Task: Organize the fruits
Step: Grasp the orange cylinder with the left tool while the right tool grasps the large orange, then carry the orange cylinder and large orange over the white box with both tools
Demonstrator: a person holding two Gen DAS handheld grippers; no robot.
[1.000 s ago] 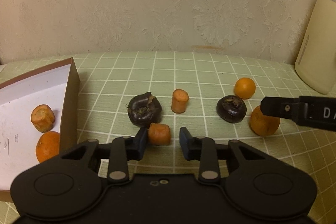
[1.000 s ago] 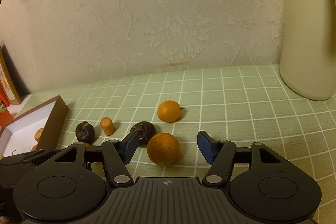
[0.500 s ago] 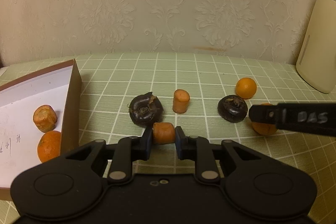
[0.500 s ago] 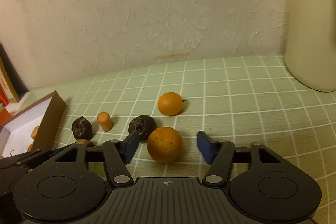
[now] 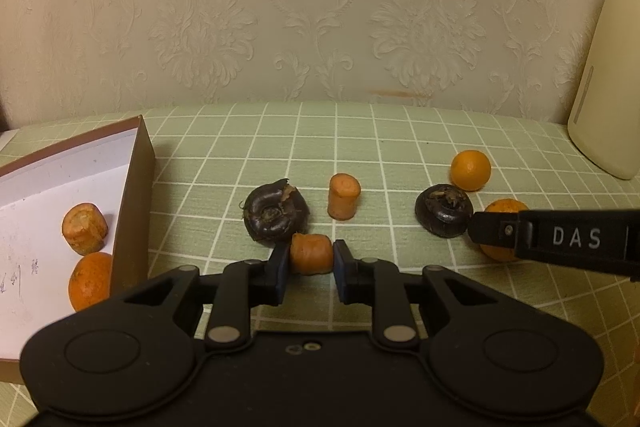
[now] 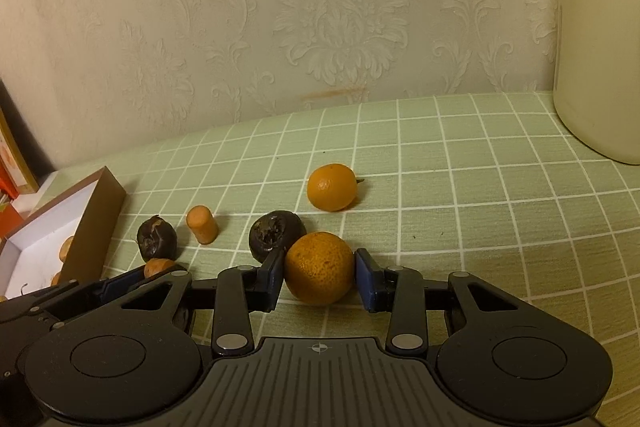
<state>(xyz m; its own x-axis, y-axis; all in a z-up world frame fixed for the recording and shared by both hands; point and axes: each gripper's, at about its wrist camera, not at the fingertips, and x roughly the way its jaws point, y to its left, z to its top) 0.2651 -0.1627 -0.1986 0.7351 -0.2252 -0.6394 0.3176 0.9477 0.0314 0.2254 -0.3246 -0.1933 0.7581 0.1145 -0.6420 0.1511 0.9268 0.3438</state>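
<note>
My left gripper (image 5: 311, 261) is shut on a carrot piece (image 5: 311, 253) just above the green checked cloth. A dark water chestnut (image 5: 276, 215) sits right behind it, and an upright carrot piece (image 5: 343, 195) beyond. My right gripper (image 6: 319, 275) is shut on a rough orange mandarin (image 6: 319, 267); its finger crosses the left wrist view (image 5: 560, 237). A second dark chestnut (image 6: 277, 234) touches the mandarin's left. Another mandarin (image 6: 332, 186) lies farther back.
A brown box with a white inside (image 5: 135, 183) stands at the left and holds a carrot piece (image 5: 85, 227) and a mandarin (image 5: 90, 279). A cream container (image 5: 604, 83) stands at the back right against the wallpapered wall.
My left gripper closed on the carrot piece. My right gripper moved forward and closed its jaws on the rough mandarin.
</note>
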